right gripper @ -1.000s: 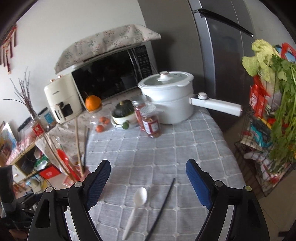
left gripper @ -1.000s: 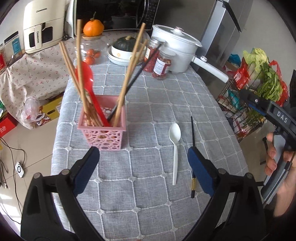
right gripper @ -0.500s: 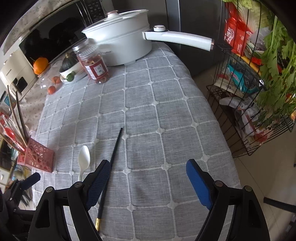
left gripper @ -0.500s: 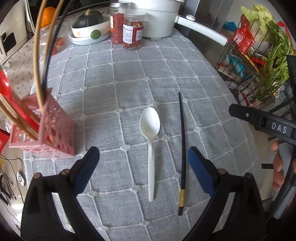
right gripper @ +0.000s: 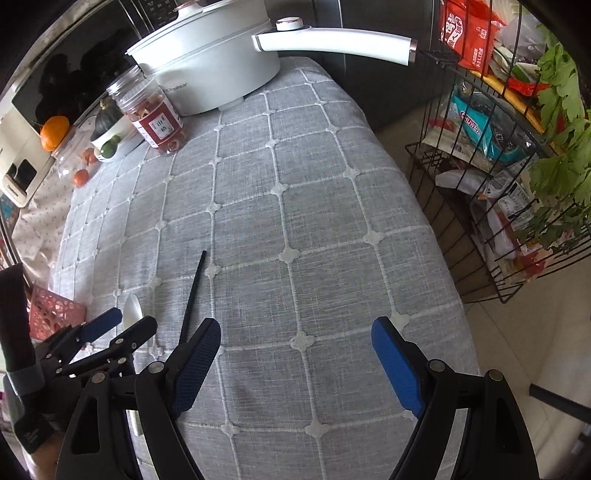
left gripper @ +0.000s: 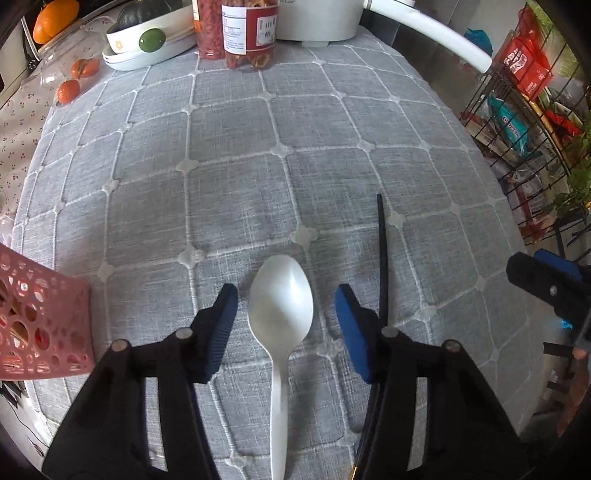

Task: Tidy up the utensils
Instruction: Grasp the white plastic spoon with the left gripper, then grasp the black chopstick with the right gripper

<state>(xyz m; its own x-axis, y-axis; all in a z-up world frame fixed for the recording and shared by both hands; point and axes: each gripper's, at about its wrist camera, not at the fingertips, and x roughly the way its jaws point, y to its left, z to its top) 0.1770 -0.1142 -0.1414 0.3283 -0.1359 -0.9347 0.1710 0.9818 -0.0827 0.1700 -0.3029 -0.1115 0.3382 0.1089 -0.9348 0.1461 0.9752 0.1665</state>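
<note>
Two blue, ribbed pads of the left gripper (left gripper: 286, 302) frame the left wrist view, jaws apart, one on each side of the bowl of a white plastic spoon (left gripper: 279, 332). No pad touches it. The spoon lies flat on the table (left gripper: 236, 173), smooth and glossy, its handle running back toward the camera. The table wears a grey woven cloth quilted into squares by white stitching. Just right of the right pad lies a thin black chopstick (left gripper: 382, 254), straight and matte, partly hidden behind the finger. At the left edge sits a pink plastic basket (left gripper: 44, 325) with a lattice of round holes — only one corner shows. Far back stand a clear jar with a red label (left gripper: 249, 33) and a white dish holding a dark squash (left gripper: 147, 37). The right gripper's tip (left gripper: 546, 284) shows at the right edge.

From the right wrist view, the right gripper (right gripper: 295, 354) hovers over bare cloth, jaws wide apart and holding nothing. This view shows the left gripper (right gripper: 118, 328) from the side, low over the spoon (right gripper: 133, 314), whose bowl peeks out between its fingers. The chopstick (right gripper: 194, 291) lies between the two grippers. Only here does the whole white pot (right gripper: 207, 62) show — rounded, lidded, with a long handle — along with a black wire rack (right gripper: 498, 206) of packets and leafy greens beside the table.
</note>
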